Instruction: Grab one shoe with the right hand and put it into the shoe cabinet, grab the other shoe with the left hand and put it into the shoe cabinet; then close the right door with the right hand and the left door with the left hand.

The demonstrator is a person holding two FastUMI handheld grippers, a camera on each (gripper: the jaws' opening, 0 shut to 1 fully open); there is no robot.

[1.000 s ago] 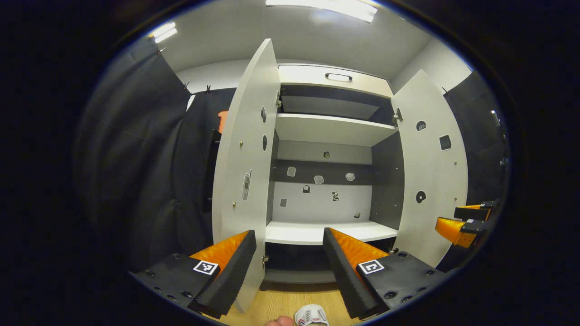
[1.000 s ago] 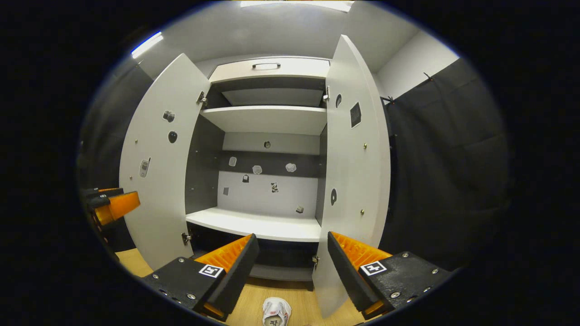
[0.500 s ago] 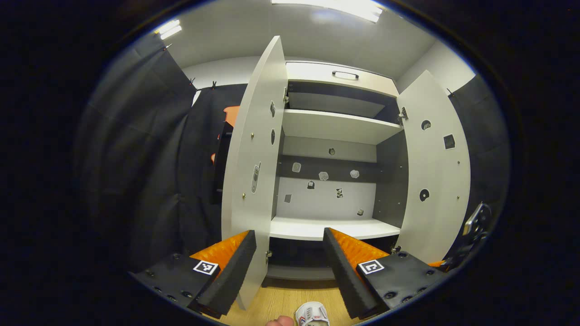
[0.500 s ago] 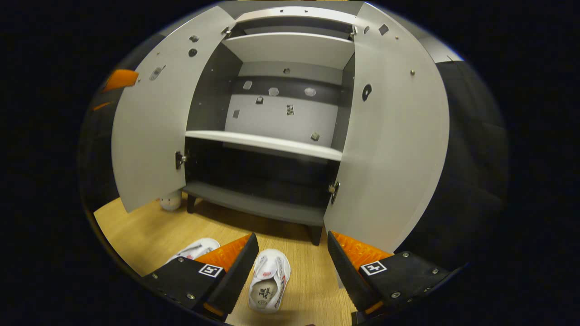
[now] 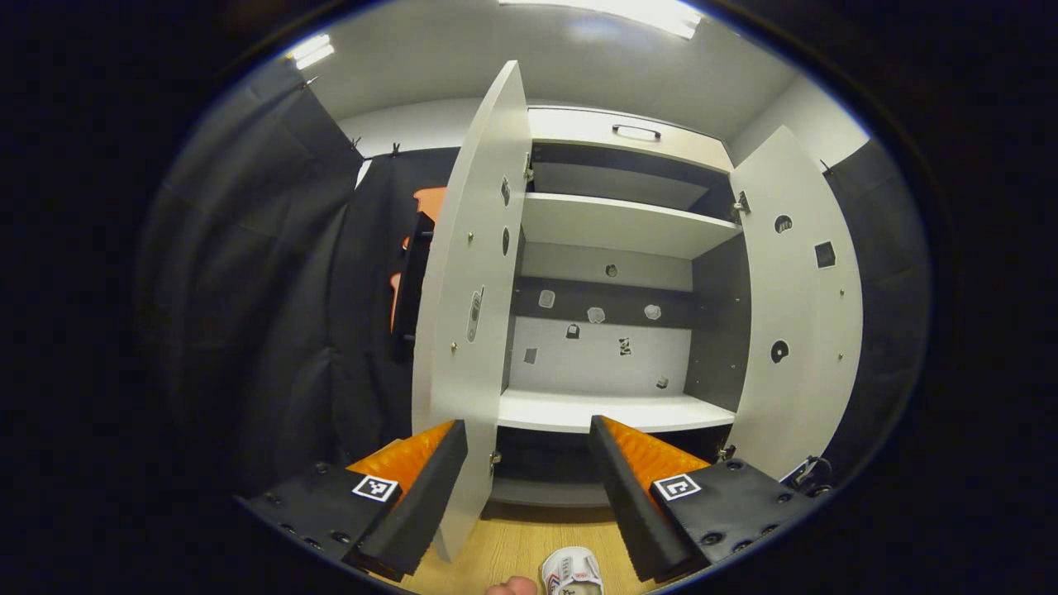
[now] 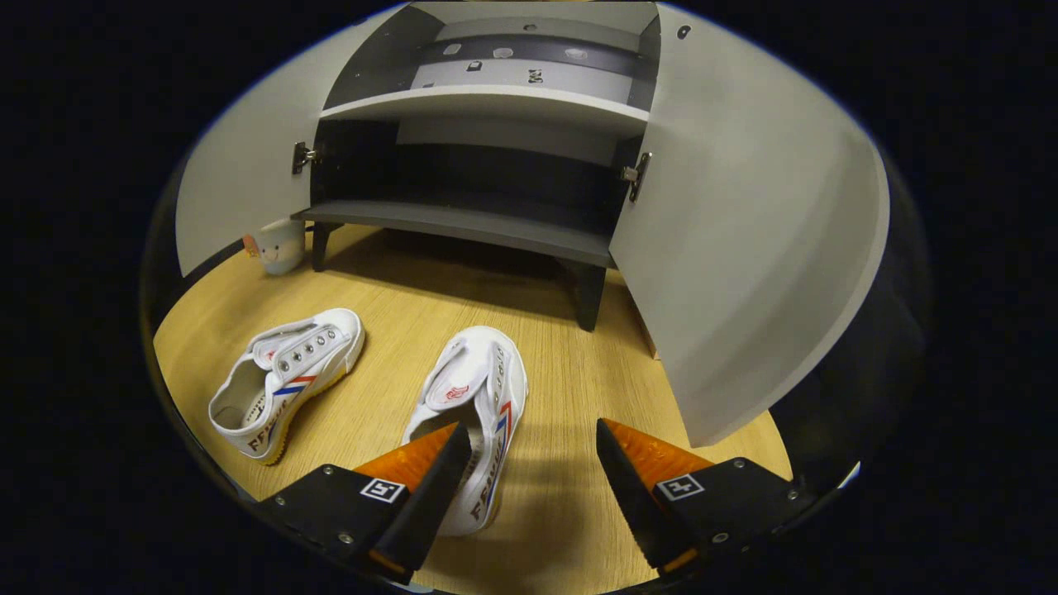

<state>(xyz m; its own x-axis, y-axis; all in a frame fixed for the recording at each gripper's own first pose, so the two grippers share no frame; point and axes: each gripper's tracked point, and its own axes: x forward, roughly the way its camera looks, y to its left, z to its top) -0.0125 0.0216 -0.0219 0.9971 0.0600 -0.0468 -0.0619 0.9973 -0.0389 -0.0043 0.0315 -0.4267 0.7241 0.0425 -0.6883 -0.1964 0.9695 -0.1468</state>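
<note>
Tilted down since a second ago, the right gripper (image 6: pixel 529 475) hovers wide open and empty, the nearer shoe (image 6: pixel 471 405) lower centre, beside its left finger.

Shoe cabinet (image 5: pixel 612 240), both doors swung wide: left door (image 5: pixel 471 330) edge-on, right door (image 5: pixel 798 314) angled outward. Pale shelves inside; small stickers on the back panel and doors. Left hand-held gripper (image 5: pixel 529 487), fingers apart, nothing between them. Wooden floor (image 5: pixel 504 549) below, with one white shoe (image 5: pixel 572 572) at the bottom edge.
</note>
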